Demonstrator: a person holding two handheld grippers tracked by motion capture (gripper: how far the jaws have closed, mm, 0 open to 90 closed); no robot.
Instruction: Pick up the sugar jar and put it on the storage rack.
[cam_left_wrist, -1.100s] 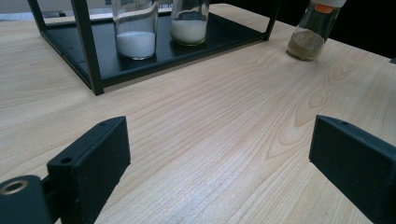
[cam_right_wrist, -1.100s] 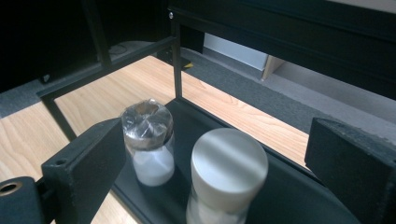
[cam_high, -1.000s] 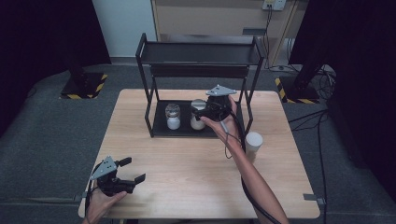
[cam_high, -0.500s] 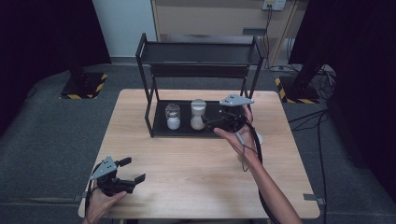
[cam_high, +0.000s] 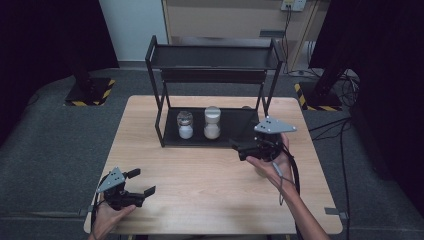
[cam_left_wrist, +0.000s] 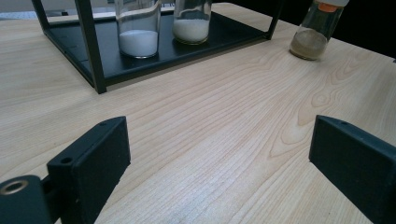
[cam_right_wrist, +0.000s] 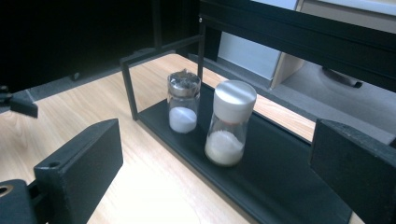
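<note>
Seen from above, a person works at a pale wooden table (cam_high: 200, 170) with a handheld black two-jaw gripper in each hand. The right gripper (cam_high: 239, 148), topped by a grey three-cornered plate, is held in the open palm just in front of a black metal two-tier shelf rack (cam_high: 215, 60) that stands at the far middle of the table. Its jaws are spread wide and grip nothing; they point toward the rack's lower tray.

On that lower tray two containers stand upright side by side, close together but not touching: a short clear glass shaker with a silver metal top (cam_right_wrist: 183, 108), holding white powder at its bottom, and a taller clear glass jar with a white round cap (cam_right_wrist: 230, 122), holding off-white grains. In the right gripper view both sit between the two jaws, farther off, with the white-capped jar the nearer one.

The left gripper (cam_high: 141, 182) rests low at the near left corner of the table, well apart from the rack, its jaws likewise spread wide with bare tabletop between them. Its own view looks across the wood grain toward the rack's front post and the two containers on the tray. To their right in that view, a clear glass bottle with an orange collar and brownish powder (cam_left_wrist: 314, 32) stands upright on the tabletop, outside the rack.
</note>
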